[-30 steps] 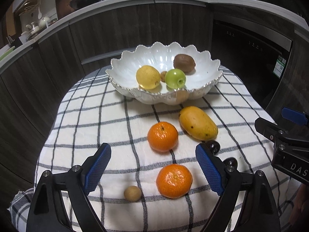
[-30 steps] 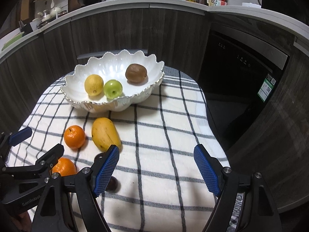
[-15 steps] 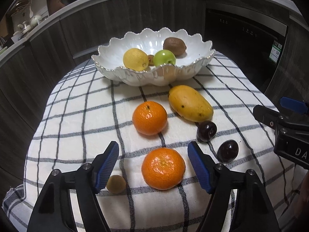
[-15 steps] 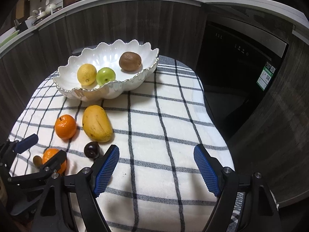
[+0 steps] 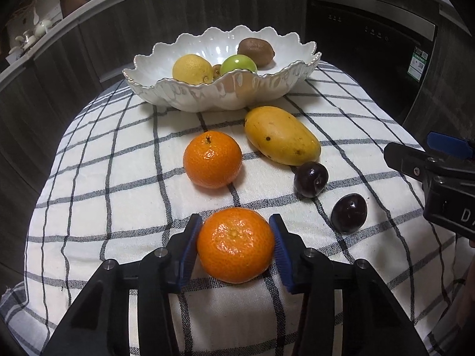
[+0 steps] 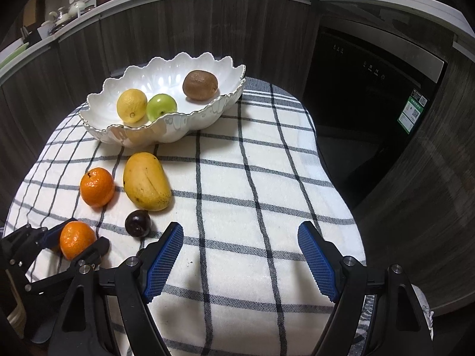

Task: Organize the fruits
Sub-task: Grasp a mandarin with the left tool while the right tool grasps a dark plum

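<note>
My left gripper (image 5: 235, 244) is shut on the near orange (image 5: 235, 244), which rests on the checked cloth (image 5: 118, 184); the orange also shows in the right wrist view (image 6: 76, 238). A second orange (image 5: 212, 159), a mango (image 5: 281, 135) and two dark plums (image 5: 310, 179) (image 5: 348, 213) lie beyond it. The white scalloped bowl (image 5: 190, 95) at the back holds a lemon (image 5: 192, 69), a green apple (image 5: 238, 63) and a kiwi (image 5: 255, 51). My right gripper (image 6: 240, 262) is open and empty over bare cloth, right of the fruits.
The cloth-covered table is small and round, with dark cabinets (image 6: 166, 29) close behind and a black dishwasher front (image 6: 365, 68) to the right. The table edge drops off at the right (image 6: 341, 195). A small brown fruit (image 5: 217, 69) sits in the bowl between lemon and apple.
My left gripper moved forward and down and closed its jaws onto the near orange. The small tan fruit beside it is now out of view. The right gripper shifted slightly and stayed open.
</note>
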The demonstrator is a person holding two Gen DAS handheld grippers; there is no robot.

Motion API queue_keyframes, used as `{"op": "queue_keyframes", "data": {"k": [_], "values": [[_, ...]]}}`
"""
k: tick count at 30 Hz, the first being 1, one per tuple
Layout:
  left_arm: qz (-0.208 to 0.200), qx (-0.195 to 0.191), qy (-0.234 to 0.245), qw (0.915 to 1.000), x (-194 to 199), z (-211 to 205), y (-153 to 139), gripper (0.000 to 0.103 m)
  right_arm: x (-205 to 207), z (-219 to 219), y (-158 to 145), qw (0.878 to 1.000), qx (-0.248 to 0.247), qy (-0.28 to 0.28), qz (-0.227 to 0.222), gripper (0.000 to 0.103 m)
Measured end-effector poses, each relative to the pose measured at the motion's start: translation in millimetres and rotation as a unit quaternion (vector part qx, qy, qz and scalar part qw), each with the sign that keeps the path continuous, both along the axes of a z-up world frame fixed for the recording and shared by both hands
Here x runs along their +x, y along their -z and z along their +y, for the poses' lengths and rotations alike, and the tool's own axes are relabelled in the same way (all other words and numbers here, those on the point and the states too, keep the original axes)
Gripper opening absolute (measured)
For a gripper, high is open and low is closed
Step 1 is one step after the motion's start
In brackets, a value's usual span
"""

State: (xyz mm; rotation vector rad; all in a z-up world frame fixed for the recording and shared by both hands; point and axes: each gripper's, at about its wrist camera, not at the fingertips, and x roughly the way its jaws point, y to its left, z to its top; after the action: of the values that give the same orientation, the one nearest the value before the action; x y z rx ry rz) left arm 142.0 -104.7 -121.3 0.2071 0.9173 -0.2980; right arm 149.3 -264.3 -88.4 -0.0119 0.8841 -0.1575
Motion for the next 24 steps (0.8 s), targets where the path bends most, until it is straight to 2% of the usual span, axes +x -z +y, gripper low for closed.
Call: {"op": "queue_keyframes", "data": {"k": [10,16,24], "values": [[-0.033,0.012,-0.042,0.9985,-1.9,15.4,-16.5,0.045,-0.6,9.2,-1.5,1.0,0.011,-0.023,-0.01,0.08],[-0.028,0.009,-0.072,0.9969,0.6,32.7,-18.4,0.045,4.0,26.0,2.6,0.999,0.013,-0.043,-0.001,0.08],[-0.044,0.003,-0.101,0.9939,2.7,54.1,-28.8,0.045,5.4,50.7,5.8,0.998,0.008,-0.06,0.024,0.079]]}}
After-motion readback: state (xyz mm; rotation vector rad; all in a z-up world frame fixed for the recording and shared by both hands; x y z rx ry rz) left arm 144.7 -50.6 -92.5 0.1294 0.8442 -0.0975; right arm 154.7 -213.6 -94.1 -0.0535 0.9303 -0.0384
